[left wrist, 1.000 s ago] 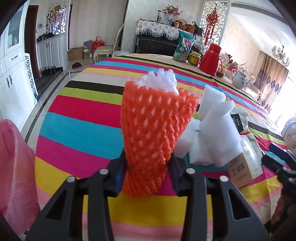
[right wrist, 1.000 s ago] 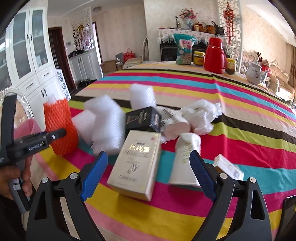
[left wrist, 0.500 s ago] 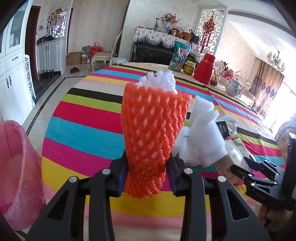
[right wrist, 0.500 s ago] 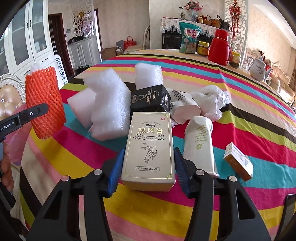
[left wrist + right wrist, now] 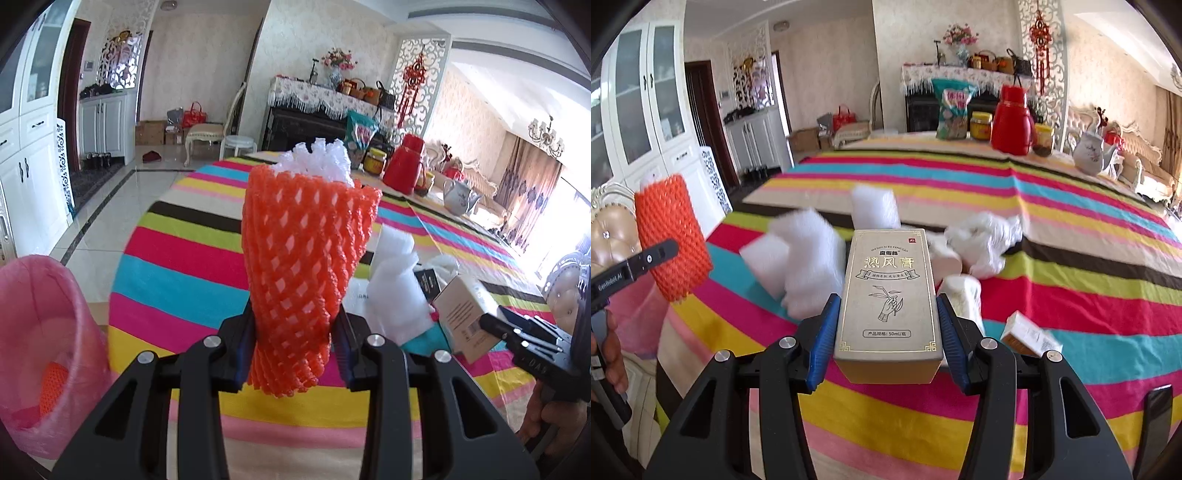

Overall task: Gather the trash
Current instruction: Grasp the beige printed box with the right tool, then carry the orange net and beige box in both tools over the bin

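Left gripper: clenched on orange foam fruit net, bound for pink bin bag. Right gripper: jaws just closed, grasping gold ointment box, lifted for disposal.

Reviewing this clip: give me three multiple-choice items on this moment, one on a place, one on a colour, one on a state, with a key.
1. Where is the pink bag?
A. beyond the table's near-left edge
B. on the far sideboard
C. under the red thermos

2. What colour is the foam net in the left gripper?
A. blue
B. orange
C. green

3. How does the right gripper stand?
A. open over bare cloth
B. shut on nothing
C. shut on the beige box

Key: A, the bag hangs lower left, off the striped cloth; B, the mesh is orange around white foam; C, both blue pads press the box's sides.
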Available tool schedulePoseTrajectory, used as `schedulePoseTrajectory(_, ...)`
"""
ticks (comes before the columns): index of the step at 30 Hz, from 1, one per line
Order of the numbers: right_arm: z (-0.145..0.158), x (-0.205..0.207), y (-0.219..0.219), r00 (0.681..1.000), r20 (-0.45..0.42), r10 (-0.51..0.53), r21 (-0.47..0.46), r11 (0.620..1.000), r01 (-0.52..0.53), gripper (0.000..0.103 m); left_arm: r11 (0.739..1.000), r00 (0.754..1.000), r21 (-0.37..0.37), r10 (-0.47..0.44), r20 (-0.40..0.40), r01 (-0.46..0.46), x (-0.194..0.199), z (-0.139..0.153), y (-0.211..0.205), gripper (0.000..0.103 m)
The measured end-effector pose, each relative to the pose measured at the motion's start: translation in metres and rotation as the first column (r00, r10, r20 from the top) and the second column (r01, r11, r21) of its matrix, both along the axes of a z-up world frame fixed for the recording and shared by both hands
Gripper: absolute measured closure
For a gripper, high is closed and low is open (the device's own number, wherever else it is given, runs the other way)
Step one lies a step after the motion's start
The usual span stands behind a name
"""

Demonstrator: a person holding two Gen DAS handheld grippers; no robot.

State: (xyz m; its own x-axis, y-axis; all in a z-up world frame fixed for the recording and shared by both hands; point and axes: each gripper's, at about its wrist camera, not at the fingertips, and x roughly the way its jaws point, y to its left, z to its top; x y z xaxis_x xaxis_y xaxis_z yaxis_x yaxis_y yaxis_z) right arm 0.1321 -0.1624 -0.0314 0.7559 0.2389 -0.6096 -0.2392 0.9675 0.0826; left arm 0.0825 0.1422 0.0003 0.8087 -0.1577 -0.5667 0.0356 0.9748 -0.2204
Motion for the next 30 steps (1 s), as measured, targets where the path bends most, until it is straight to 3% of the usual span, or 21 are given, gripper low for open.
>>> schedulePoseTrajectory(11,0.051,0.001,0.038,0.99,0.108,0.087,0.014,0.996,-0.089,0.053,0.996,0.994,0.0,0.09,0.069,-0.09,-0.032,0.033,0.039,0.067)
schedulePoseTrajectory(30,0.079,-0.005,0.18,0.931,0.152,0.331,0.005,0.942,-0.335,0.053,0.949,0.941,-0.006,0.314,0.128,-0.316,-0.107,0.069,0.157,0.067)
